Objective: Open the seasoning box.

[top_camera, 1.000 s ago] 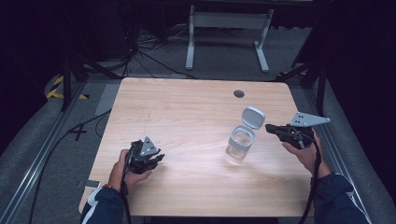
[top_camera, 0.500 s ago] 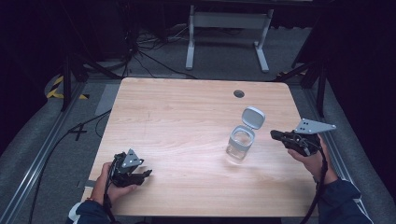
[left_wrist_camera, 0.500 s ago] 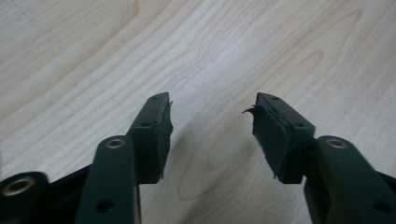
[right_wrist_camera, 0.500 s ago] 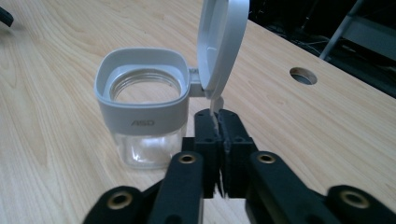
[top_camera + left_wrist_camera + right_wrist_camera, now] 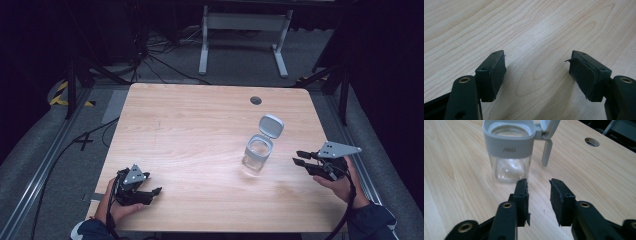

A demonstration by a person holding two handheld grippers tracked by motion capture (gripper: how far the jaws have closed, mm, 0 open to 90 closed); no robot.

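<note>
A clear glass jar (image 5: 257, 154) with a grey collar stands right of the table's middle, its grey hinged lid (image 5: 271, 125) flipped up and back. In the right gripper view the jar (image 5: 510, 152) stands just beyond the jaws. My right gripper (image 5: 301, 159) hovers to the jar's right, pointing at it; its jaws have just been opening and stand apart with nothing between them (image 5: 538, 185). My left gripper (image 5: 154, 192) sits low over the near left corner. Its jaws have just been opening too, and stand wide over bare wood (image 5: 537, 62).
The light wooden table (image 5: 200, 125) has a round cable hole (image 5: 256, 100) near its far edge. Dark floor with cables and a white metal stand (image 5: 240, 30) lies beyond. Rails run along both sides of the table.
Both hands have drawn back toward the near edge and sunk, the left one leftward to the corner, the right one away from the jar. Both pairs of jaws have opened.
</note>
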